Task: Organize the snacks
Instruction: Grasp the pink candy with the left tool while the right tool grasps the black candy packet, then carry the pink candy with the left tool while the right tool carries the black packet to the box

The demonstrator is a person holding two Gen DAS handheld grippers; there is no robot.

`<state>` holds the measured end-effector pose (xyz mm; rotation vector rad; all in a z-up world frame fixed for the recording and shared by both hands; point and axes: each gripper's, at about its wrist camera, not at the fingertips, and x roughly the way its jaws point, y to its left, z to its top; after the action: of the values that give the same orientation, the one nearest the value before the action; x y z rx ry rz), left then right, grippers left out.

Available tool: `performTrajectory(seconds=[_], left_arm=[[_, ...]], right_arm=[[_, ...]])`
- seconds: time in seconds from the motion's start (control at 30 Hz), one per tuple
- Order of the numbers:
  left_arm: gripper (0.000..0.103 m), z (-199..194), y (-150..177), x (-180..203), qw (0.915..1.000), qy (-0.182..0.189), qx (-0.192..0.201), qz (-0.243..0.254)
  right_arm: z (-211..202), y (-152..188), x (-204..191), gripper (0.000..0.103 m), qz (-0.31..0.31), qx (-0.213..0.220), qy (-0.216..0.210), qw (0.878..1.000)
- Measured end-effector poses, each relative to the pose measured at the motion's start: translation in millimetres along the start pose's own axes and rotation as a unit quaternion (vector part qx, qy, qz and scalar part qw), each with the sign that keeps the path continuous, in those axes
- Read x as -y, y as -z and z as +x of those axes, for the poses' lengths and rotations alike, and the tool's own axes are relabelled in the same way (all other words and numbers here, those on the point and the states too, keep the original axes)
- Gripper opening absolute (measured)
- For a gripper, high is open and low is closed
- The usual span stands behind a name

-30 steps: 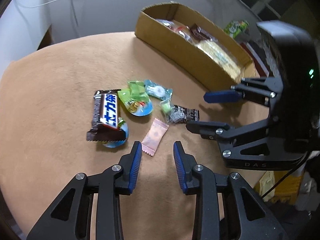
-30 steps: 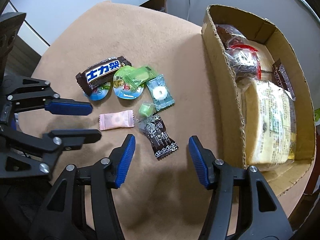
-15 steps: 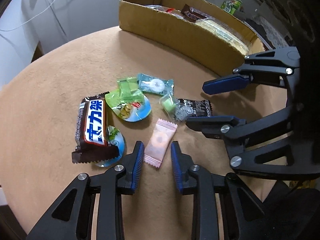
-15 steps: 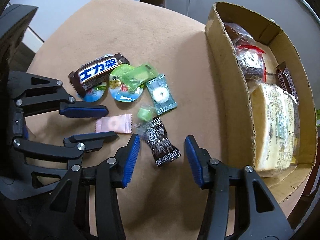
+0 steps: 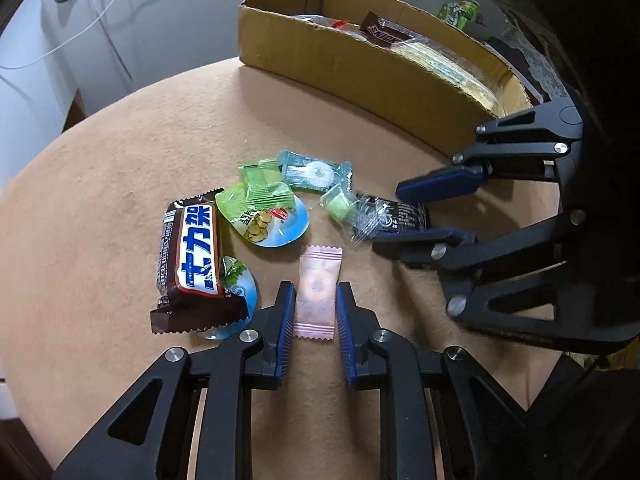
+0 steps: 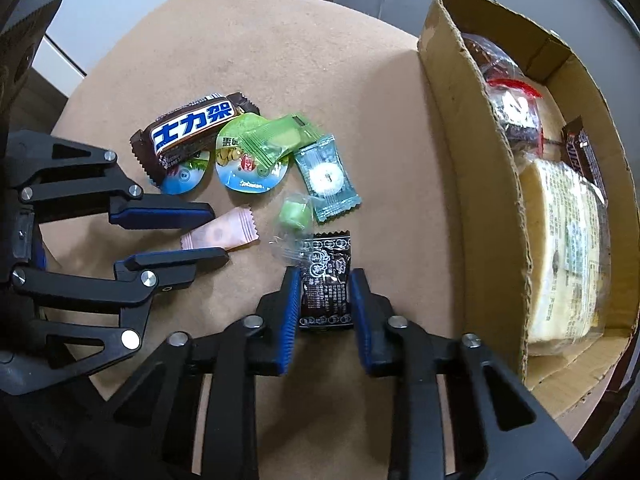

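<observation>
1. The left tool (image 5: pixel 312 312) is resting low on the tan counter (image 5: pixel 100 208), its blue pads touching both long edges of the pink candy (image 5: pixel 318 294) and clamping it.
2. The right tool (image 6: pixel 325 300) is pinching the black-wrapped candy (image 6: pixel 326 276) between its two pads, the wrapper lying flat on the counter.
3. Beside them, a loose cluster of snacks is lying together: a brown chocolate bar (image 5: pixel 192 256) overlapping a round jelly cup (image 5: pixel 236 292), a green packet (image 5: pixel 264 188) sitting on a second jelly cup lid (image 5: pixel 272 224), a teal mint wrapper (image 5: pixel 316 172), and a small green sweet (image 5: pixel 340 205) in clear film.
4. At the counter's far edge, a cardboard box (image 6: pixel 460 128) is holding a large pale packaged item (image 6: pixel 568 240), a clear bag with red print, and a dark bar.
</observation>
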<state>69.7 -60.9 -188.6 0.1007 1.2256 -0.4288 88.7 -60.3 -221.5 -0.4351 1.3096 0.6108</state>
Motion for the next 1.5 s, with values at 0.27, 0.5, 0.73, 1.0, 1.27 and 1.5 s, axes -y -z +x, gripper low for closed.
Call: performTrajectory(seconds=[0.27,0.5,0.73,1.0,1.27,1.5], left_arm=[[0.018,-10,15,-21,0.9981,0.023,0.006,-0.057],[0.018,-22,32,-21,0.9949,0.039,0.019,-0.092],[0.018,-47,35,-18,0.9940,0.043,0.042,-0.091],[0.018,-79,30,-20,0.9934,0.047,0.068,-0.079],[0.018,-85,4,-16,0.9935,0.043,0.085,-0.062],[0.018,-86,-29,-12,0.9931,0.035,0.101,-0.050]], right_arm=[[-4,19,7,0.025,0.035,0.009,-0.027,0.999],[-17,44,16,0.025,0.080,0.029,-0.048,0.995],[-45,67,31,0.025,0.104,0.060,-0.039,0.992],[-90,84,51,0.025,0.127,0.095,-0.019,0.987],[-126,68,84,0.025,0.143,0.115,0.009,0.983],[-138,59,115,0.025,0.157,0.129,0.034,0.978]])
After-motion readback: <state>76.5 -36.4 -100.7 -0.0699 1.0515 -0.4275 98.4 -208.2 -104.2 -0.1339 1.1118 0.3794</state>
